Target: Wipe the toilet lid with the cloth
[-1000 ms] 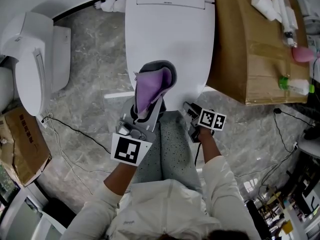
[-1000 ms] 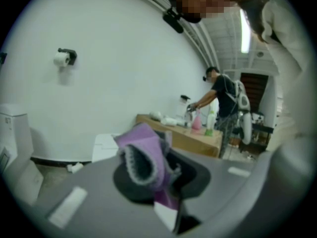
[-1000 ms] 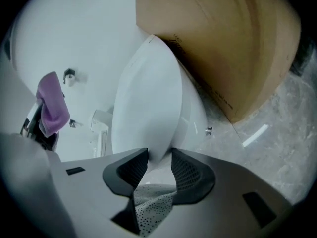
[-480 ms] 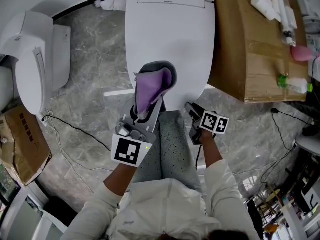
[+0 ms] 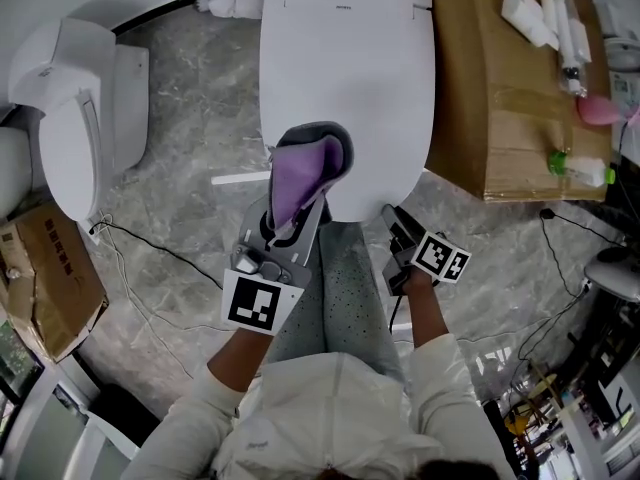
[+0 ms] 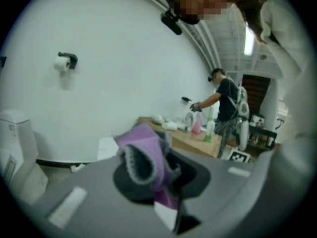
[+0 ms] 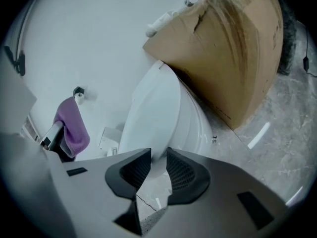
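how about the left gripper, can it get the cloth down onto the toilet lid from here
Probably yes: the left gripper holds the cloth just over the near end of the toilet lid, and nothing seems to lie between them.

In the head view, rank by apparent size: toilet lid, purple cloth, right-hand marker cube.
1. toilet lid, clearly largest
2. purple cloth, though held up nearer the camera
3. right-hand marker cube, smallest

The toilet [image 5: 345, 78] runs past the head view's top edge.
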The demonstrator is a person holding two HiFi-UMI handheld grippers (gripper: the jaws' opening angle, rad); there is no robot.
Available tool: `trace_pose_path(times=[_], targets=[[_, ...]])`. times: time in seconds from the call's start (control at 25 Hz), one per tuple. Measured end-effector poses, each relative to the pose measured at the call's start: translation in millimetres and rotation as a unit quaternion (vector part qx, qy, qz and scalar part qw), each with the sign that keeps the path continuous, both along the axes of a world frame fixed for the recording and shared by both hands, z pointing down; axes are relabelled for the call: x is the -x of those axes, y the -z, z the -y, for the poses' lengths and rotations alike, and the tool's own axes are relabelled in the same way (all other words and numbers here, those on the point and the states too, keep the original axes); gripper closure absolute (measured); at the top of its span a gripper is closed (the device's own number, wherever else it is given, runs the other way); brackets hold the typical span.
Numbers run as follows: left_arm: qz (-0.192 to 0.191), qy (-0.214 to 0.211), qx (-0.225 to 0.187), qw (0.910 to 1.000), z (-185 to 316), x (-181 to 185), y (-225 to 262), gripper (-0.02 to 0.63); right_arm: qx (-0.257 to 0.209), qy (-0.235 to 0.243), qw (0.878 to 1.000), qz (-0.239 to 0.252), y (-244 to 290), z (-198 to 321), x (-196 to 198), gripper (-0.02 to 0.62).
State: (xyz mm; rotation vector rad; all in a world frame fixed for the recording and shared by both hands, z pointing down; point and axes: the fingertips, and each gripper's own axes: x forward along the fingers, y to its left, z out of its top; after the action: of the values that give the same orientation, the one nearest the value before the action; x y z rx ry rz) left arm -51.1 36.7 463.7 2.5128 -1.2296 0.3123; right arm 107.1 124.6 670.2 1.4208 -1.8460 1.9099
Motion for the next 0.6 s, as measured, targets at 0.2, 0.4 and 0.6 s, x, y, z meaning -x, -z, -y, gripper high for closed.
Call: trace_pose_path(times=[0.2,0.4,0.6], targets=[[-0.001,0.007,-0.005,1.0,6,10,25,0.557,-0.025,-0.012,1.0,-0.002,46,11,0,0.488],[-0.009,0.012,-0.023,0.9996,14,12,58,0.557,-0.054,-0.017,0.998,-0.009,94,27,-2,0.488],[-0.013,0.024,-0.044,0.9986,23,16,92,0.557,-0.094,-0.032,0.995,0.001,147,52,-3,0.483]])
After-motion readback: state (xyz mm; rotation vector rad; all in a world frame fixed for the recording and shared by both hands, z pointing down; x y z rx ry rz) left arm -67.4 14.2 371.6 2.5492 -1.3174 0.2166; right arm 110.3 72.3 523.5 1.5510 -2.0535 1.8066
